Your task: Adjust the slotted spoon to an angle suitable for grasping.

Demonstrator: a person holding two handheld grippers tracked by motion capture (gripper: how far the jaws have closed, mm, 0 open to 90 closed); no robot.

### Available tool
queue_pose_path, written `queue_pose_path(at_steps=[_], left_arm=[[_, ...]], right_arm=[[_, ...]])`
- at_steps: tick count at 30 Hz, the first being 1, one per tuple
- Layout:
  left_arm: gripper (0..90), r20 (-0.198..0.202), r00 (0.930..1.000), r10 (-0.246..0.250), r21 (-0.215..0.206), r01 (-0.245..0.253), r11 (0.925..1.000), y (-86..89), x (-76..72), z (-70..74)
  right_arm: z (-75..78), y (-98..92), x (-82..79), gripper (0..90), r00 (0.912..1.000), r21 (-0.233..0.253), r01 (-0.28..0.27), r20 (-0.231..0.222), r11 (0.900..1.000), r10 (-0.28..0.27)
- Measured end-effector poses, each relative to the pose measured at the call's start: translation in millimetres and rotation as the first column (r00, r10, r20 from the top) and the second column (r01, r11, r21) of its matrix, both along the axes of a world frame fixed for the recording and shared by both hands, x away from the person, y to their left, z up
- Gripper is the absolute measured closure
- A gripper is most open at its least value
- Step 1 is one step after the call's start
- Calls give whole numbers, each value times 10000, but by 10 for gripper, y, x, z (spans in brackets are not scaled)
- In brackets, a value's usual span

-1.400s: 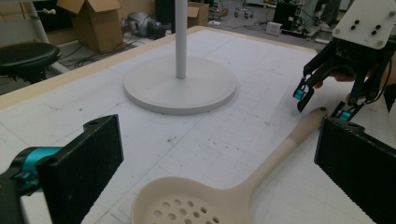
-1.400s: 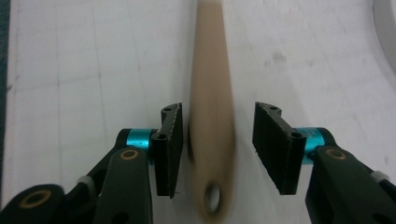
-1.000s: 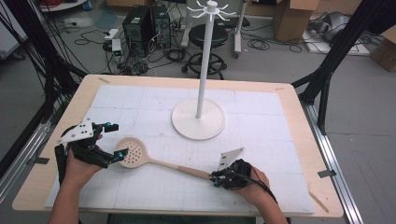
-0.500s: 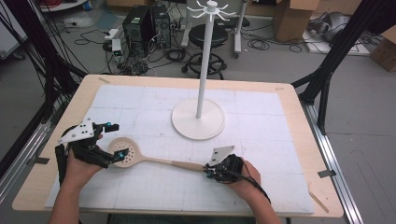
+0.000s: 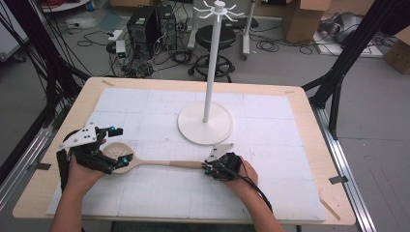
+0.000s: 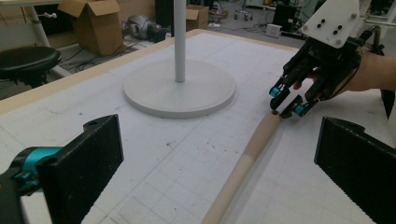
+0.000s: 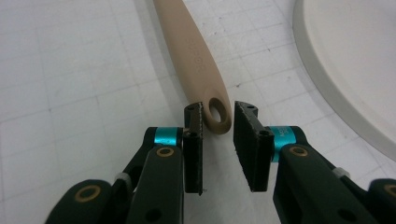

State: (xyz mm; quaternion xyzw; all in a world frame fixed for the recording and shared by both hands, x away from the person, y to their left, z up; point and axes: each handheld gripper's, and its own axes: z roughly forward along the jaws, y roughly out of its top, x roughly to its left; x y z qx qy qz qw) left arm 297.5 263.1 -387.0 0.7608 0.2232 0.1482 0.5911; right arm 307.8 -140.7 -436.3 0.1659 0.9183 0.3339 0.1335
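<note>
Two grippers on one slotted spoon [image 5: 145,162], lying on the gridded mat [image 5: 270,193]: your right gripper [image 7: 217,122] brackets its holed handle tip, jaws not quite closed; your left gripper [image 5: 116,145] gapes wide over the bowl.

Left gripper [image 5: 116,145] low at table's left, jaws spread wide. Right gripper [image 5: 207,168] low, pointing left, jaws narrowly parted. Both forearms enter from bottom edge.

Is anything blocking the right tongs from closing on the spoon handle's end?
Nothing visible. The right tongs stand open on either side of the spoon handle's holed end, bare mat around them.
</note>
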Motion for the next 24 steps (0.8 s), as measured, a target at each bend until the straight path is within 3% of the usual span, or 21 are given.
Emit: queue_pose_path(at_steps=[3,4,10,11,12,13,14,15,16,17,18,19,21,22,24], left_arm=[[17,-9,10000,35,0,-35,10000,2,0,0],[18,-2,10000,36,0,-36,10000,1,0,0],[18,4,10000,19,-13,-19,10000,1,0,0],[18,13,10000,12,-17,-12,10000,4,-1,3],[18,39,10000,31,-59,-31,10000,14,-7,13],[18,39,10000,31,-59,-31,10000,14,-7,13],[18,88,10000,27,-139,-26,9999,27,-12,25],[17,88,10000,27,-139,-26,9999,27,-12,25],[17,110,9999,42,-195,-40,9998,39,-16,36],[17,110,9999,42,-195,-40,9998,39,-16,36],[18,123,9999,33,-223,-30,9997,43,-19,43],[18,123,9999,33,-223,-30,9997,43,-19,43],[18,129,9999,-17,-230,20,9997,39,-20,47],[18,123,9999,-62,-254,65,9997,30,-21,51],[17,132,9998,-116,-261,120,9996,23,-20,53]], right_arm=[[-6,15,22,698,10000,37,78,42,10000,-78],[-23,30,37,653,9999,156,123,-39,9998,-123],[-8,18,33,575,9979,111,559,335,9984,-562],[8,1,33,565,9975,194,589,390,9981,-596],[68,-45,7,532,9964,589,691,455,9959,-718],[68,-45,7,532,9964,589,691,455,9959,-718],[151,-115,-35,505,9958,952,690,542,9931,-744],[151,-115,-35,505,9958,952,690,542,9931,-744],[244,-219,-81,463,9942,1466,845,540,9856,-932],[244,-219,-81,463,9942,1466,845,540,9856,-932],[329,-351,-117,425,9925,2154,985,493,9715,-1116],[329,-351,-117,425,9925,2154,985,493,9715,-1116],[409,-499,-162,391,9898,2768,1227,353,9531,-1377],[482,-655,-205,355,9864,3301,1394,370,9336,-1603],[545,-804,-232,334,9822,3758,1535,436,9139,-1829]])
